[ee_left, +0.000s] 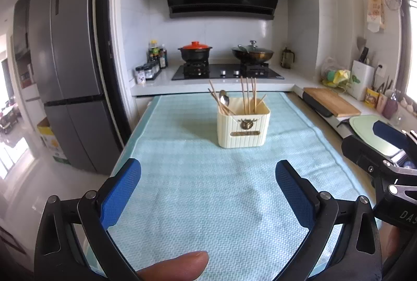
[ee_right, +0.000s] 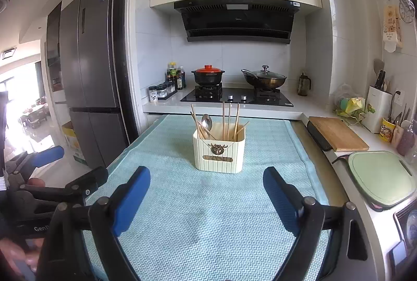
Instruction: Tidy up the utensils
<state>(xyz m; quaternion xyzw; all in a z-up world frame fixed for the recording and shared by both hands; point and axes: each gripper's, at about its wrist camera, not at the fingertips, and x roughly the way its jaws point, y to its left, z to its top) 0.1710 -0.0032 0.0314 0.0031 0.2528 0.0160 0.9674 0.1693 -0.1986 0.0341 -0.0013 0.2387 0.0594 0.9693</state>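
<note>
Both the left gripper [ee_left: 208, 189] and right gripper [ee_right: 206, 193] gape empty above the teal cloth [ee_left: 182, 176], while thin, light, likely slippery wooden chopsticks [ee_right: 229, 121] and a steel spoon [ee_right: 206, 122] stand in the cream ribbed plastic holder [ee_right: 219, 153], best pinched near their upper ends.

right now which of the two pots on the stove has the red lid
The left pot, the black one on the left burner. Its lid is red-orange, while the wok on the right burner has a glass lid with a metal knob.
</note>
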